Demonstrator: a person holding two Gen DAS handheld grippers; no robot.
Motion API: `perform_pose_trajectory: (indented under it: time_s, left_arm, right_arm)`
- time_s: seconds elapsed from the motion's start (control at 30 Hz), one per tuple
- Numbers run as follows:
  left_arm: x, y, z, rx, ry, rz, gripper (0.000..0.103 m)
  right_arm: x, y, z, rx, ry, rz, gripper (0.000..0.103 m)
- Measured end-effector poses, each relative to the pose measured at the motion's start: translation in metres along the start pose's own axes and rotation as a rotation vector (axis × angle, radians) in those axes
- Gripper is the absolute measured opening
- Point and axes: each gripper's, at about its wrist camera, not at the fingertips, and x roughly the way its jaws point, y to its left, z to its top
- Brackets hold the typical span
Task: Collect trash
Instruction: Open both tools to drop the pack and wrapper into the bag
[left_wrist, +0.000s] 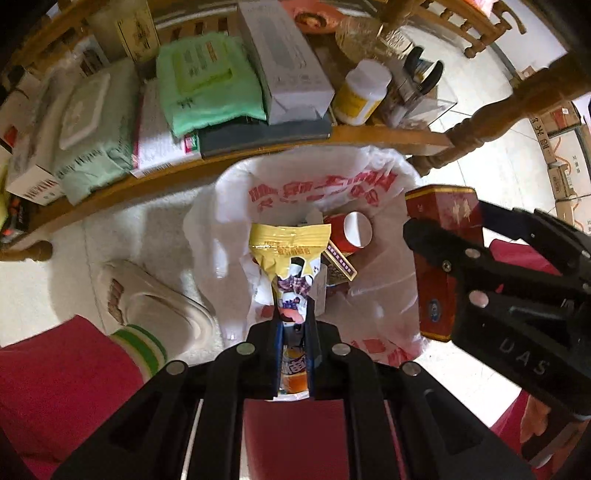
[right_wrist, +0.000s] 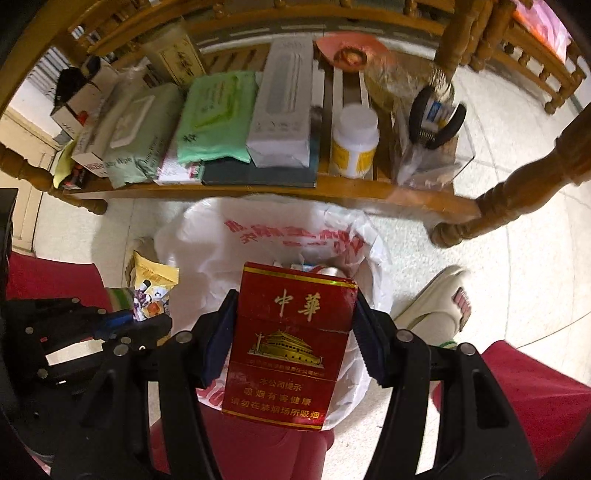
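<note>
A trash bin lined with a white plastic bag (left_wrist: 306, 184) printed in red stands on the floor below both grippers. My left gripper (left_wrist: 295, 314) is shut on a yellow snack wrapper (left_wrist: 290, 243), which hangs over the bin's mouth. Inside the bin lie a red paper cup (left_wrist: 351, 230) and other scraps. My right gripper (right_wrist: 293, 306) is shut on a red cigarette pack (right_wrist: 291, 332) with gold print, held upright above the white bag (right_wrist: 280, 229). The same cigarette pack (left_wrist: 443, 236) shows at the right of the left wrist view, and the snack wrapper (right_wrist: 153, 284) at the left of the right wrist view.
A low wooden shelf (right_wrist: 258, 190) behind the bin holds wipe packs (left_wrist: 207, 85), a grey-white box (left_wrist: 284, 59), a white and yellow bottle (right_wrist: 354, 142) and pliers (right_wrist: 436, 122). A person's red trouser legs (left_wrist: 55, 384) and pale shoes (right_wrist: 432, 306) flank the bin. A turned table leg (right_wrist: 517, 195) stands at right.
</note>
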Motion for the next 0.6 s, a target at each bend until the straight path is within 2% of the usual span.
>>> perform_pose_trajectory:
  time_s: [0.13, 0.27, 0.37, 0.4, 0.43, 0.5, 0.57, 0.6]
  left_arm:
    - [0.016, 0.008, 0.005, -0.043, 0.044, -0.024, 0.010]
    - [0.028, 0.013, 0.009, -0.078, 0.076, -0.020, 0.010]
    - [0.033, 0.017, 0.011, -0.110, 0.103, -0.024, 0.013]
    - [0.035, 0.017, 0.012, -0.115, 0.110, -0.026, 0.019]
    - [0.036, 0.018, 0.013, -0.119, 0.119, -0.027, 0.035]
    - [0.038, 0.020, 0.013, -0.132, 0.126, -0.001, 0.053]
    - [0.038, 0.019, 0.013, -0.134, 0.126, 0.007, 0.059]
    - [0.038, 0.018, 0.014, -0.134, 0.134, 0.017, 0.066]
  right_arm:
    - [0.014, -0.005, 0.002, 0.019, 0.036, -0.003, 0.059]
    - [0.023, -0.012, 0.003, 0.057, 0.063, 0.032, 0.059]
    - [0.029, -0.013, 0.002, 0.062, 0.072, 0.018, 0.059]
    - [0.030, -0.013, 0.002, 0.061, 0.075, 0.011, 0.061]
    - [0.032, -0.012, 0.002, 0.057, 0.080, -0.005, 0.070]
    - [0.033, -0.014, 0.002, 0.058, 0.074, -0.027, 0.073]
    - [0.034, -0.016, 0.002, 0.068, 0.080, -0.022, 0.073]
    - [0.035, -0.018, 0.002, 0.077, 0.081, -0.019, 0.073]
